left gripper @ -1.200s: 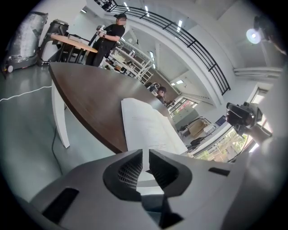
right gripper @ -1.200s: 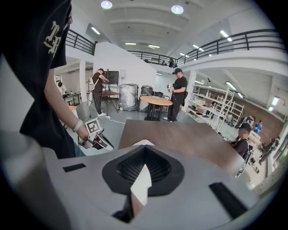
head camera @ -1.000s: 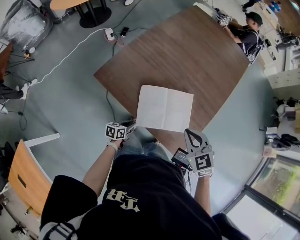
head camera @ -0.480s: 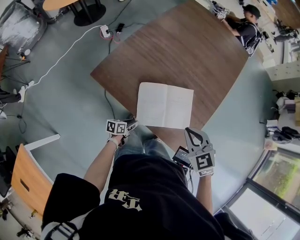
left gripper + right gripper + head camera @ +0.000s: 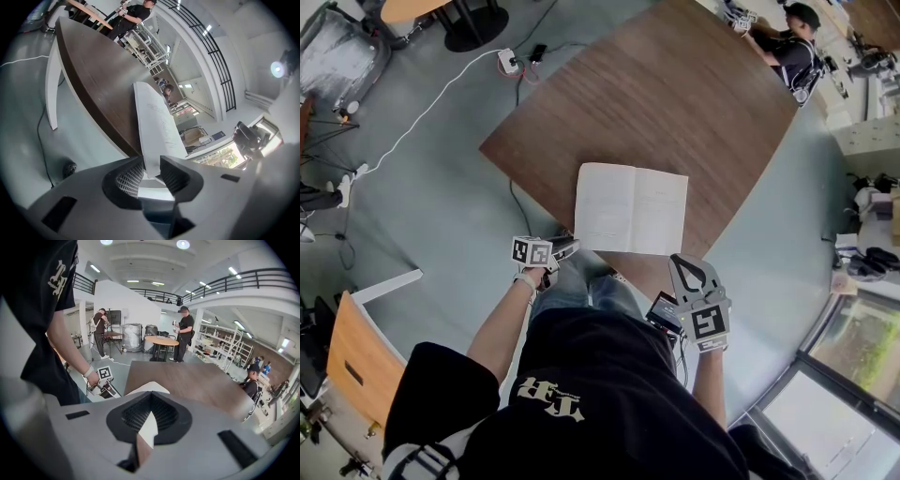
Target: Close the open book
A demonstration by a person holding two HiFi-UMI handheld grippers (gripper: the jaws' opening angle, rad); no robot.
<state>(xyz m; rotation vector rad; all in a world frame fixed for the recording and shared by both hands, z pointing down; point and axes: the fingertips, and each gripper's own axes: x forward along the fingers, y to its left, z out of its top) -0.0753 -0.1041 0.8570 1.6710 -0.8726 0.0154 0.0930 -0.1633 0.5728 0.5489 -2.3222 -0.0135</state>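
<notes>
The open book (image 5: 631, 209) lies flat, pale pages up, on the brown desk (image 5: 675, 103), close to the near edge and in the same spot on the wood as a second ago; it is not yet closed. The left gripper (image 5: 564, 247) sits at the book's near left corner, as before, though its marker cube (image 5: 532, 252) has rolled a little. In the left gripper view the corner of the book (image 5: 157, 126) reaches in between the jaws of the left gripper (image 5: 152, 176). They have just been opening and now stand released, parted around the sheet and not clenched on it, with the desk (image 5: 98, 79) running off tilted behind.

The right gripper (image 5: 682, 264) hangs over the desk's near edge, just right of the book's near right corner, unmoved since the earlier frames. Its own view shows the right gripper (image 5: 151, 393) with jaws clenched tip to tip on nothing, a bit of the book (image 5: 147, 427) and the desk edge showing through the gap behind the tips, and the left gripper (image 5: 110, 389) off to the side.

Another person (image 5: 792, 52) stands at the desk's far corner; an orange chair (image 5: 352, 352) stands on the floor at the near left
</notes>
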